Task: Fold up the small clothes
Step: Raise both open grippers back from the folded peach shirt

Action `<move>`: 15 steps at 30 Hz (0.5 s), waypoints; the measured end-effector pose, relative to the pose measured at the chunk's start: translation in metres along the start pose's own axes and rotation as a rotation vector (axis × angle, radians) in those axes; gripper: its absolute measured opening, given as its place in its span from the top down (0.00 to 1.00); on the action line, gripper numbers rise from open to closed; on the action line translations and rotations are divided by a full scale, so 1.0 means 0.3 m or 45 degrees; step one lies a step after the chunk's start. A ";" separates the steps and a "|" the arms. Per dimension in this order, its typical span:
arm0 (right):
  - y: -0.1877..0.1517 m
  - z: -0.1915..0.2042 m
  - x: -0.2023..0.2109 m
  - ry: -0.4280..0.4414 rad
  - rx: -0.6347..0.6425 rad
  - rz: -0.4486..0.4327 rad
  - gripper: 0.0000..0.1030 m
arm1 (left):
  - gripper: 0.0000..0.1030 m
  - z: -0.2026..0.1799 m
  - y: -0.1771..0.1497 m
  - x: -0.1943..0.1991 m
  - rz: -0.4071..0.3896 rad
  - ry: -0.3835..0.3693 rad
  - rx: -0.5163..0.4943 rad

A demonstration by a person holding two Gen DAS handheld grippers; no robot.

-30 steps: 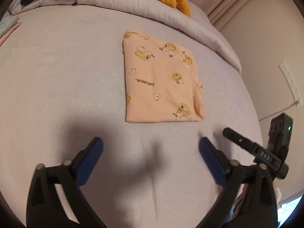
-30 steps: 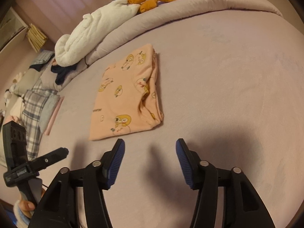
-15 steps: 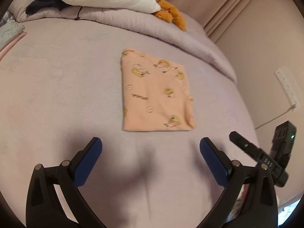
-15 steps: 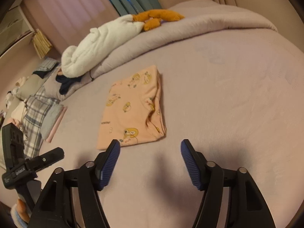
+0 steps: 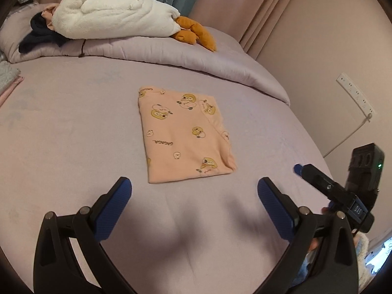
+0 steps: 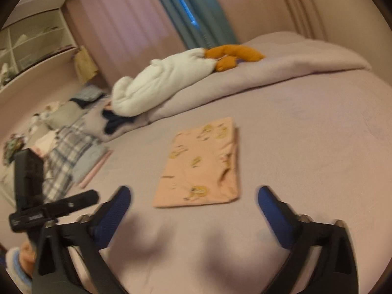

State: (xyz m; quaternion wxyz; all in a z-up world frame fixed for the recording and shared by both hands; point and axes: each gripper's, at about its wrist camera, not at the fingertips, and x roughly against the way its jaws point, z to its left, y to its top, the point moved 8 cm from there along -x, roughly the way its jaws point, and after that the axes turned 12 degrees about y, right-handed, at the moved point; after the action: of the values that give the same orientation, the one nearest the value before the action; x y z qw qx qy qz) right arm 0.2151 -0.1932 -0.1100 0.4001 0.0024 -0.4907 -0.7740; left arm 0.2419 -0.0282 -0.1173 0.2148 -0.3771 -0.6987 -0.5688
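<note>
A small peach garment with yellow cartoon prints (image 5: 186, 134) lies folded into a flat rectangle on the lilac bed (image 5: 73, 127). It also shows in the right wrist view (image 6: 203, 164). My left gripper (image 5: 193, 201) is open and empty, held above the bed just short of the garment's near edge. My right gripper (image 6: 193, 208) is open and empty, also just short of the near edge. The right gripper's body shows at the right of the left wrist view (image 5: 343, 191). The left gripper's body shows at the left of the right wrist view (image 6: 44, 208).
A rolled lilac duvet (image 5: 171, 54) runs along the far side, with a white plush toy with orange feet (image 5: 117, 17) on it. Folded plaid and pink clothes (image 6: 71, 161) are stacked at the bed's left. A wall with a power strip (image 5: 355, 95) is to the right.
Both grippers have pulled back and tilted up from the folded garment, which now sits farther off. The right gripper's jaws have opened wider. The garment has not moved.
</note>
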 end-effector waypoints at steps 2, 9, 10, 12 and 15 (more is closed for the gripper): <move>0.000 -0.005 -0.003 0.040 -0.049 -0.046 0.00 | 0.00 0.006 -0.001 -0.009 0.009 0.028 -0.002; 0.008 0.041 0.014 0.018 0.101 -0.144 0.00 | 0.00 0.032 0.001 -0.045 0.036 0.046 0.046; 0.012 0.040 0.008 0.018 0.106 -0.127 0.00 | 0.00 0.037 0.003 -0.052 0.038 0.047 0.052; 0.008 0.014 0.001 0.014 0.056 -0.080 0.00 | 0.00 0.040 0.006 -0.063 0.048 0.046 0.058; -0.014 -0.070 -0.027 -0.091 -0.100 0.060 0.00 | 0.00 0.049 0.010 -0.093 0.078 0.067 0.057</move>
State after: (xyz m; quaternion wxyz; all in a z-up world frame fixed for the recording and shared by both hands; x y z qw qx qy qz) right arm 0.2263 -0.2033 -0.1272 0.4002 -0.0525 -0.4737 -0.7828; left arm 0.2634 -0.0219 -0.1397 0.2587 -0.3784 -0.6934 -0.5559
